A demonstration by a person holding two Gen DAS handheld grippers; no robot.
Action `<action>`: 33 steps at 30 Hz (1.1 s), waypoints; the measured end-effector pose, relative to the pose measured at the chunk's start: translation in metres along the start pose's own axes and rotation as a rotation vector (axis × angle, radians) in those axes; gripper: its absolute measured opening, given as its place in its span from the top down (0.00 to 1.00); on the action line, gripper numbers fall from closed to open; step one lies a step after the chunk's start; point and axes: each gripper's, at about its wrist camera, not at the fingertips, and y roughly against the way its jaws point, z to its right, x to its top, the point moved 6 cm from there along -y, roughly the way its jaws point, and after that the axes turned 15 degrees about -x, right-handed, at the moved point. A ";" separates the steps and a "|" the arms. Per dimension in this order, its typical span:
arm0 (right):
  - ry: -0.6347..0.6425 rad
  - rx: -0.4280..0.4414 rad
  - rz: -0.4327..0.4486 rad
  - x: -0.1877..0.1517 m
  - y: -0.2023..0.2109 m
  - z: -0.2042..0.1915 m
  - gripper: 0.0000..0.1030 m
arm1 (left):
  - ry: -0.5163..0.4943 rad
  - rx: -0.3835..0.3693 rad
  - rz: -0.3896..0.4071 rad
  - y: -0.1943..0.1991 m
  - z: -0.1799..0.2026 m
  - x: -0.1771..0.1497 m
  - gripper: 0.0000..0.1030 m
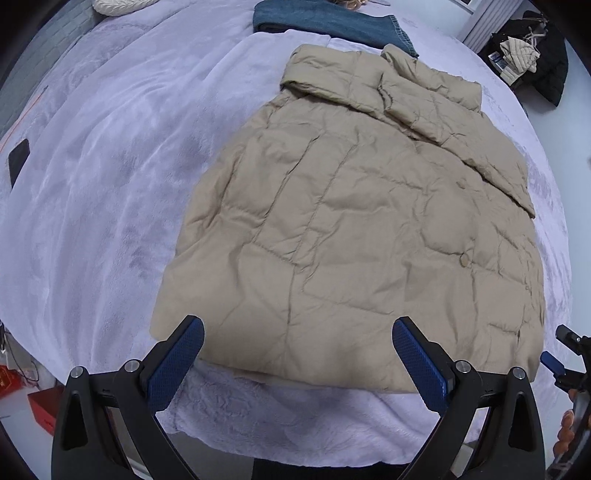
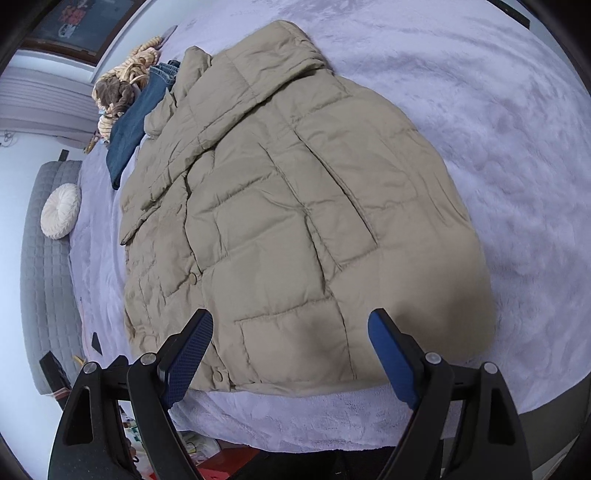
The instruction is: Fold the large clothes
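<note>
On bed (image 1: 92,221): jacket (image 1: 351,229) lengthwise, collar far (hem nr).

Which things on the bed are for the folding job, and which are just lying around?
For the job:
- jacket, spread flat on the blanket
- left gripper, open over the hem
- right gripper, open over the hem

Just lying around:
- jeans
- round cushion
- plush toy
- dark clothes pile beside the bed
- black phone
</note>
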 end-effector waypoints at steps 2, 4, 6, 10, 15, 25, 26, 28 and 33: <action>-0.040 -0.003 -0.007 -0.006 -0.004 0.010 0.14 | 0.006 -0.001 -0.016 -0.004 -0.013 -0.008 0.01; -0.075 -0.006 -0.010 -0.010 -0.008 0.019 0.14 | 0.027 -0.032 -0.031 -0.008 -0.023 -0.016 0.01; -0.104 -0.013 -0.010 -0.015 -0.012 0.029 0.14 | 0.066 -0.079 -0.044 -0.012 -0.033 -0.024 0.01; -0.178 -0.020 -0.012 -0.024 -0.023 0.050 0.14 | 0.146 -0.175 -0.066 -0.024 -0.048 -0.037 0.01; -0.242 -0.026 -0.009 -0.034 -0.033 0.067 0.14 | 0.223 -0.252 -0.088 -0.040 -0.062 -0.046 0.01; -0.417 0.069 -0.042 -0.038 -0.057 0.085 0.11 | 0.304 -0.387 -0.065 -0.067 -0.058 -0.033 0.01; -0.447 0.105 -0.043 -0.037 -0.058 0.085 0.00 | 0.301 -0.397 -0.058 -0.069 -0.054 -0.030 0.01; -0.494 0.163 -0.037 -0.032 -0.060 0.085 0.00 | 0.297 -0.409 -0.048 -0.073 -0.049 -0.022 0.01; -0.508 0.290 -0.040 -0.023 -0.063 0.072 0.00 | 0.331 -0.450 -0.007 -0.076 -0.048 -0.008 0.10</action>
